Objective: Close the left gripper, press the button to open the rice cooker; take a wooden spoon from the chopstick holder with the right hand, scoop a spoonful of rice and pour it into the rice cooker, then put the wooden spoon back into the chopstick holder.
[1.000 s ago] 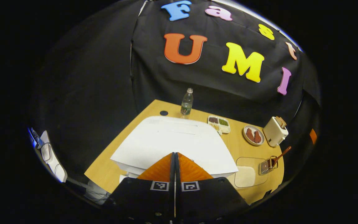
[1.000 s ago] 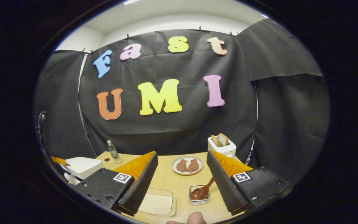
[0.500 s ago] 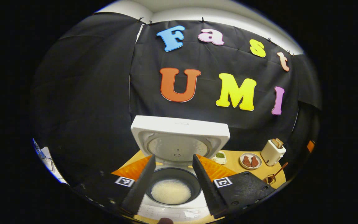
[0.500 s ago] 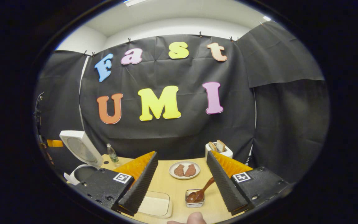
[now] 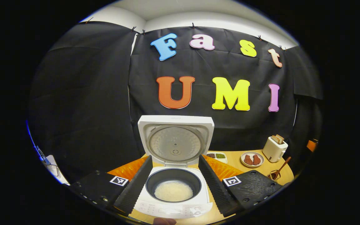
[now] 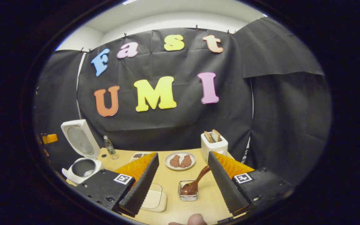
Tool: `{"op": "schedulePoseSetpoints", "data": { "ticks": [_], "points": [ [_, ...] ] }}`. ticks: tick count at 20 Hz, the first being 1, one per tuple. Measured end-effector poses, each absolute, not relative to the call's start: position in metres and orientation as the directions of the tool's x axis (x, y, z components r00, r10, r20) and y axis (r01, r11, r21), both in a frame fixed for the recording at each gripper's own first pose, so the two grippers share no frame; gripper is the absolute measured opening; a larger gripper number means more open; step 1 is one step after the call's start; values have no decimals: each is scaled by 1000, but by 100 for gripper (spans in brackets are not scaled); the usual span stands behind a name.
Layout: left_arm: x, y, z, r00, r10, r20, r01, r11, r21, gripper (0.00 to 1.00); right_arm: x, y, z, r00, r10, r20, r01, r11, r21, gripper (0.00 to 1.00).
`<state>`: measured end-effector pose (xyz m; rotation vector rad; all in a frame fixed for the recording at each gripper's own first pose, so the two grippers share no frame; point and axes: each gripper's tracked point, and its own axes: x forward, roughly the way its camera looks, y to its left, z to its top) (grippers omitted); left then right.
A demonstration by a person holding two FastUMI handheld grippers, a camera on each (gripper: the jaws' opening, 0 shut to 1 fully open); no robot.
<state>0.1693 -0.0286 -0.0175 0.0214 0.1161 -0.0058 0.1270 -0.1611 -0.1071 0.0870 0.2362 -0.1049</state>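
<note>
Walls: black cloth [image 6: 167, 125] hangs across the back of the booth in the right gripper view, with a second panel [image 6: 286, 103] at the right of the frame.
Clips: small clips pin the cloth's upper edge along the top of the frame.
Ceiling: a white wall and ceiling [image 5: 198, 15] show above the cloth at the top of the left gripper view.
Light: a bright strip [image 6: 130, 2] sits at the top edge of the right gripper view.
Bench: a light wooden bench [image 6: 170, 184] fills the lower centre, its far edge against the cloth.
</note>
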Motion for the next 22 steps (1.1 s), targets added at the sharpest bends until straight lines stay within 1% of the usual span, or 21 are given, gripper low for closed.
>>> {"op": "schedulePoseSetpoints", "data": {
  "ticks": [4, 5, 8, 9, 10, 13, 14, 15, 18, 19, 20, 22],
  "points": [
    [165, -31, -24, 993, 11, -118, -7, 999, 34, 95, 137, -165, -141, 950, -71, -305, 89, 995, 44, 100],
    [164, -33, -25, 993, 18, -117, -15, 999, 33, 95, 141, -166, -149, 946, -61, -318, 79, 996, 44, 96],
    [165, -33, -27, 993, 61, -102, -59, 998, 16, 95, 160, -174, -178, 929, -30, -369, 48, 998, 39, 96],
    [166, -39, -30, 992, 60, -109, -61, 998, -2, 95, 168, -178, -190, 922, -21, -387, 43, 998, 48, 96],
    [166, -44, -31, 992, 62, -113, -64, 998, -14, 95, 174, -184, -202, 912, -13, -409, 42, 997, 63, 100],
    [175, -49, -29, 990, 87, -108, -87, 996, 1, 95, 192, -198, -246, 870, 13, -493, 61, 989, 135, 100],
    [179, -52, -30, 989, 90, -116, -89, 996, 7, 95, 200, -200, -259, 856, 23, -516, 73, 983, 166, 96],
    [184, -54, -31, 987, 94, -130, -93, 996, 14, 95, 208, -203, -273, 842, 33, -538, 84, 978, 192, 100],
    [192, -55, -42, 974, 121, -191, -115, 992, 43, 95, 230, -210, -309, 809, 46, -586, 106, 969, 223, 89],
    [192, -55, -45, 970, 130, -207, -124, 991, 43, 95, 235, -212, -318, 800, 50, -598, 112, 967, 231, 77],
    [190, -56, -47, 966, 135, -221, -130, 991, 38, 95, 240, -212, -323, 793, 56, -606, 112, 965, 236, 84],
    [189, -56, -51, 961, 146, -235, -140, 989, 42, 95, 246, -211, -329, 792, 65, -607, 103, 966, 238, 75]
  ]
}}
